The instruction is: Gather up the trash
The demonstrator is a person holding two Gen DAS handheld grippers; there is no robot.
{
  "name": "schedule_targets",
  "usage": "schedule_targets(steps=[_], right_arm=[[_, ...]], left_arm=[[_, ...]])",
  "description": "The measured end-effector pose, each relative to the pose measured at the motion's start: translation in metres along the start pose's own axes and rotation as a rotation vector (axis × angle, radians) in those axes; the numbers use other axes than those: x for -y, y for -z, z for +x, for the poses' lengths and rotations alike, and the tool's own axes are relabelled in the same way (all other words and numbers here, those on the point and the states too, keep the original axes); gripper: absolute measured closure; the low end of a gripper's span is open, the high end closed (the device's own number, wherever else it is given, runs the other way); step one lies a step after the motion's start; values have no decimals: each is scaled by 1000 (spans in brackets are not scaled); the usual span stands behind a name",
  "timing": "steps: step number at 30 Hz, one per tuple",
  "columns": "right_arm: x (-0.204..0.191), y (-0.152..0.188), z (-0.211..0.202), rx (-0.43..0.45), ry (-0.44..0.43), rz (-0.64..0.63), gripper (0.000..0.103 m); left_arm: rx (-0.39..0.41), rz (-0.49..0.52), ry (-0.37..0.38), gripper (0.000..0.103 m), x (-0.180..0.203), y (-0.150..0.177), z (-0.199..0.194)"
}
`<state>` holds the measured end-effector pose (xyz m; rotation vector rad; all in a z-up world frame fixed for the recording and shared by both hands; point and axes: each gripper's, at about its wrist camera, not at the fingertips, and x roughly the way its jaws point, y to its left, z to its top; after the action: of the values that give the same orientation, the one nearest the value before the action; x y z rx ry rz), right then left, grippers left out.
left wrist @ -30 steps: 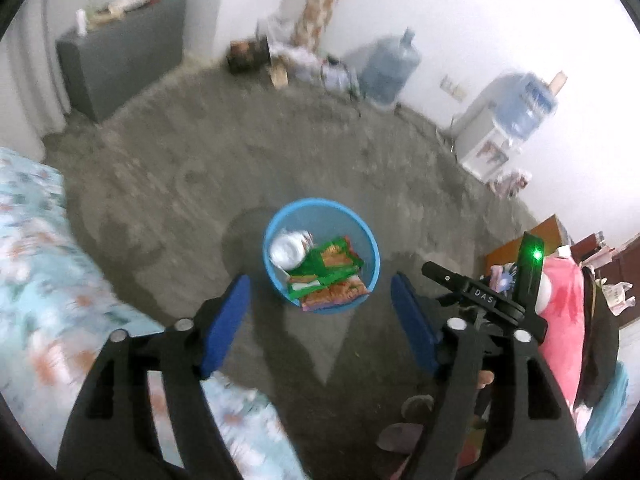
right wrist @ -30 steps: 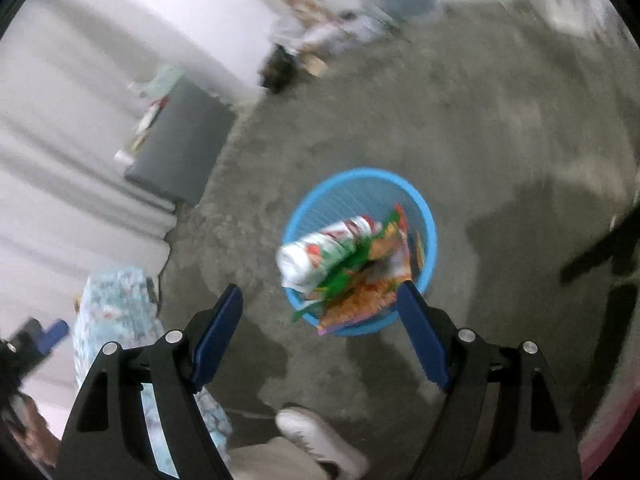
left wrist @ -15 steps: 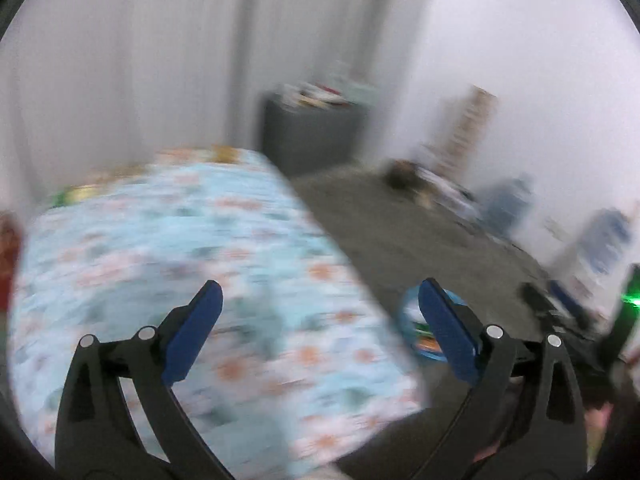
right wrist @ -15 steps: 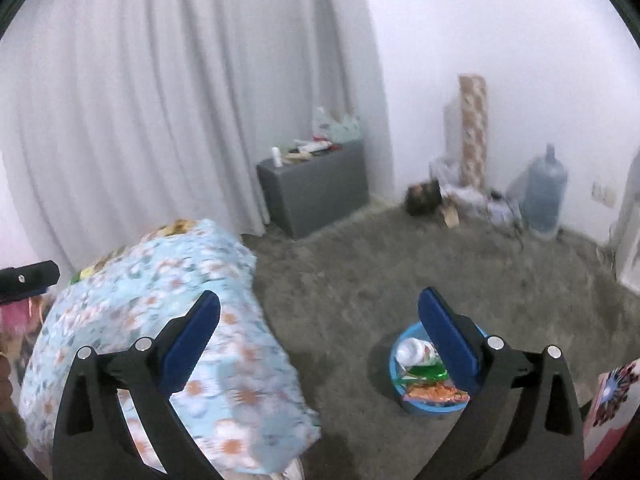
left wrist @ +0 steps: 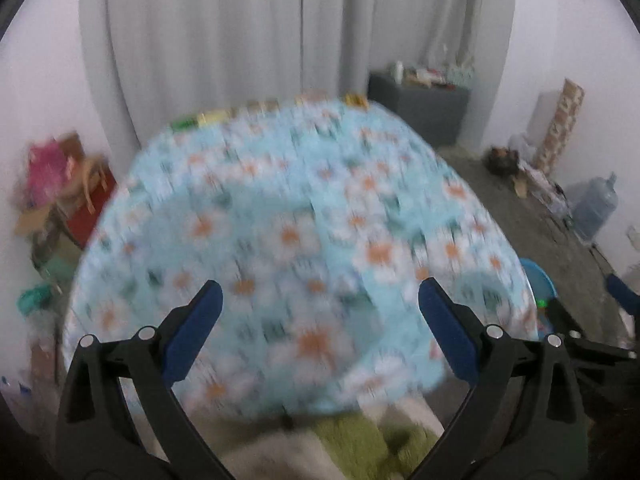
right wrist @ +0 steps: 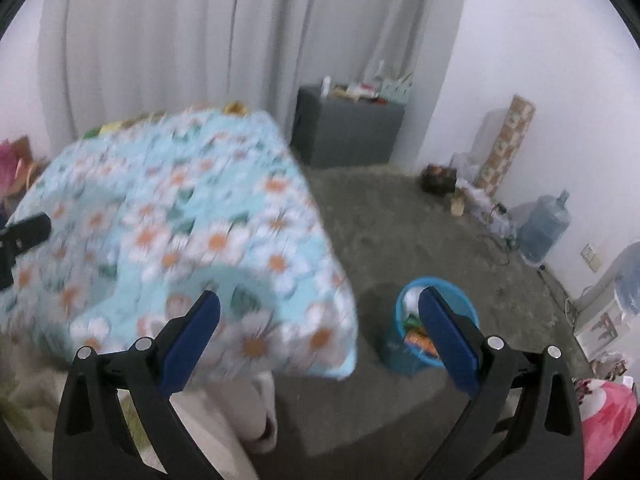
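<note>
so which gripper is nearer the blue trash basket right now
Right, as far as the views show. The blue trash basket sits on the floor just behind the right gripper, by its right-hand jaw. The left gripper points over the floral bedspread, basket off to its right.

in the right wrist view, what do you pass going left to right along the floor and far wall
floral bed cover → grey cabinet → blue bin → patterned roll → water jug

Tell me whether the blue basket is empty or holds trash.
It holds trash: in the right wrist view the blue basket stands upright on the carpet with wrappers inside.
</note>
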<state>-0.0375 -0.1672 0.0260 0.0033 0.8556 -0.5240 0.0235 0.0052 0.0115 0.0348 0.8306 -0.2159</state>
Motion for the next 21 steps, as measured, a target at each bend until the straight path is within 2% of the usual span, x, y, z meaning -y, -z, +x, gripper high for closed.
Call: schedule_targets(steps=[5,14,21], right_arm=[[-4,18,6,-60,-4,40,6],[14,32,9,-100,64,77,6],[24,35,10,-118,77,102,6]], left_arm=[[-90,34,-29,9,6,22,10],[-111,55,-47,9,11,23,16],[-116,61,-47,9,13,22,20]])
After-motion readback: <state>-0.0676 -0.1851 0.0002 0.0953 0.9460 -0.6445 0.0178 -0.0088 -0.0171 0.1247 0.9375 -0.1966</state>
